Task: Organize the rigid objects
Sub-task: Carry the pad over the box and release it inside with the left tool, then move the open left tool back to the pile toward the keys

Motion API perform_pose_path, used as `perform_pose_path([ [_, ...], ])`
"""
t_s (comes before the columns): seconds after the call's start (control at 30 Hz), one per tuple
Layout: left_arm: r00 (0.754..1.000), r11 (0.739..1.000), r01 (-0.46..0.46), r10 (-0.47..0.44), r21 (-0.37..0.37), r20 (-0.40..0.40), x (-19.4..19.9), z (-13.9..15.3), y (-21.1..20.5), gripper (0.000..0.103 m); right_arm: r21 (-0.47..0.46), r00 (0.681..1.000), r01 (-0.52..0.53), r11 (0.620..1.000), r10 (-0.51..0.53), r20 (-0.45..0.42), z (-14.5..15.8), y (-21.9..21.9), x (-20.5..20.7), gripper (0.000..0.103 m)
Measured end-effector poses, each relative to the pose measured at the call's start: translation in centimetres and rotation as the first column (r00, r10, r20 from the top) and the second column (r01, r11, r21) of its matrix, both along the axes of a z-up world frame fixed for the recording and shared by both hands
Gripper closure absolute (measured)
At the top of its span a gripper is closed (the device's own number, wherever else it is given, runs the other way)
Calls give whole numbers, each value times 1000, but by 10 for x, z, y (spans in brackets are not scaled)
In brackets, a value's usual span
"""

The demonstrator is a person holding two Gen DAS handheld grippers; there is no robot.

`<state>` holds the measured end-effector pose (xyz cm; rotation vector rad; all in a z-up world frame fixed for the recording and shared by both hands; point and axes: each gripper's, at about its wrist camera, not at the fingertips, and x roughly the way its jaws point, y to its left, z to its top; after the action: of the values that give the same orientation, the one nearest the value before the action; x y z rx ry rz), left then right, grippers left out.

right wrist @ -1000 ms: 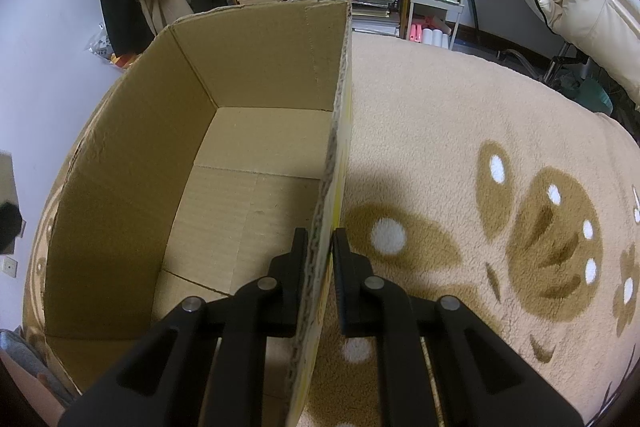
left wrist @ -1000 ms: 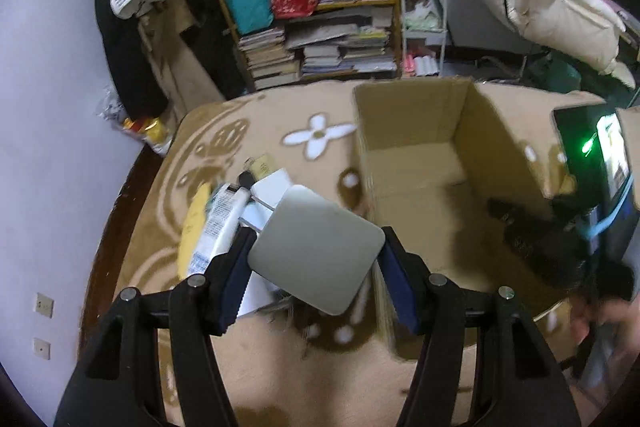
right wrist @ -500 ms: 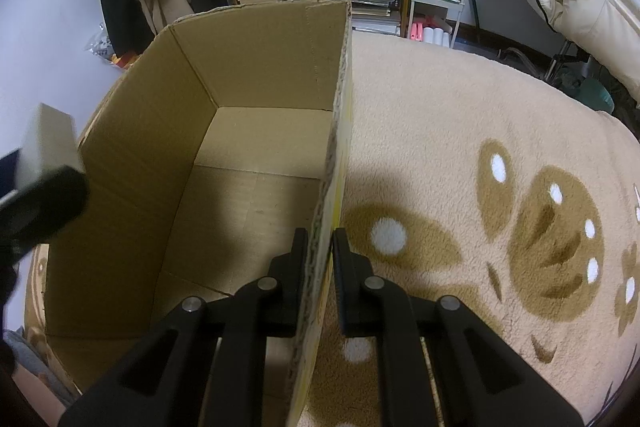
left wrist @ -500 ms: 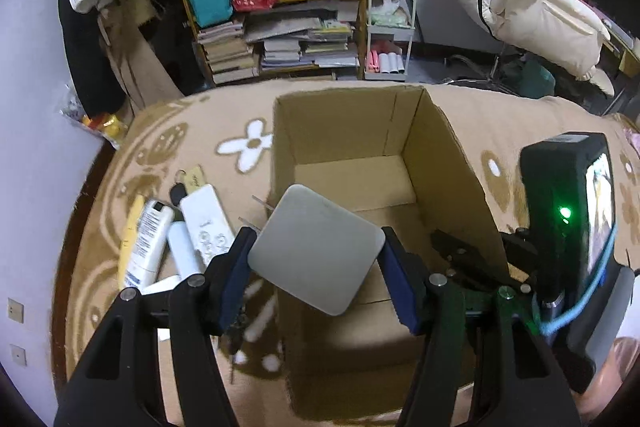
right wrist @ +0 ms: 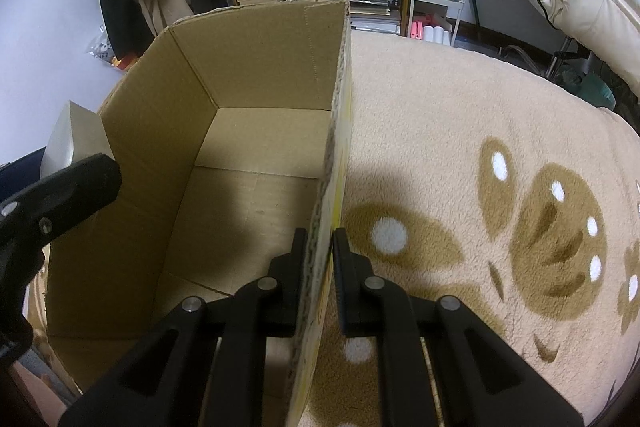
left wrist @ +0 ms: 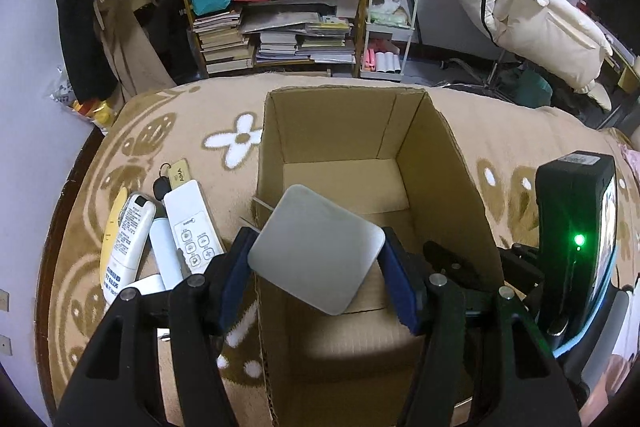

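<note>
Risk: left gripper [left wrist: 316, 259], clamped on the grey square box [left wrist: 316, 247] over the cardboard box's [left wrist: 340, 115] left wall, could snag it; right gripper [right wrist: 320, 255] pinches the right wall.

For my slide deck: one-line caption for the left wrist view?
Left gripper holds a flat grey square object above an open cardboard box.

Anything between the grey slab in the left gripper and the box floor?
Nothing visible. The left gripper holds the slab over the open box, whose floor looks bare in both views. The right gripper clamps the right wall, outside the drop path.
</note>
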<state>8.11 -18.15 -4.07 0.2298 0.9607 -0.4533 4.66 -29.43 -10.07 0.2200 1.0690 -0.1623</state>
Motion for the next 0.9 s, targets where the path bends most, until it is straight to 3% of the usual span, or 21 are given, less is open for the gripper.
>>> perform_pose_path([
  [0.27, 1000, 1000, 20, -21, 15, 17, -4, 1, -2, 42, -2, 1000, -2, 1000, 2, 2, 0, 0, 0, 90],
  [0.6, 997, 999, -25, 23, 23, 77, -2, 22, 22, 5, 3, 1000, -3, 1000, 3, 4, 3, 3, 0, 90],
  [0.7, 994, 998, -40, 36, 39, 103, 2, 23, 38, 2, 1, 1000, -5, 1000, 5, 4, 3, 0, -1, 90],
  [0.9, 997, 998, -17, 13, 57, 73, 11, 13, 70, 2, 5, 1000, -4, 1000, 4, 4, 3, 1, -1, 90],
])
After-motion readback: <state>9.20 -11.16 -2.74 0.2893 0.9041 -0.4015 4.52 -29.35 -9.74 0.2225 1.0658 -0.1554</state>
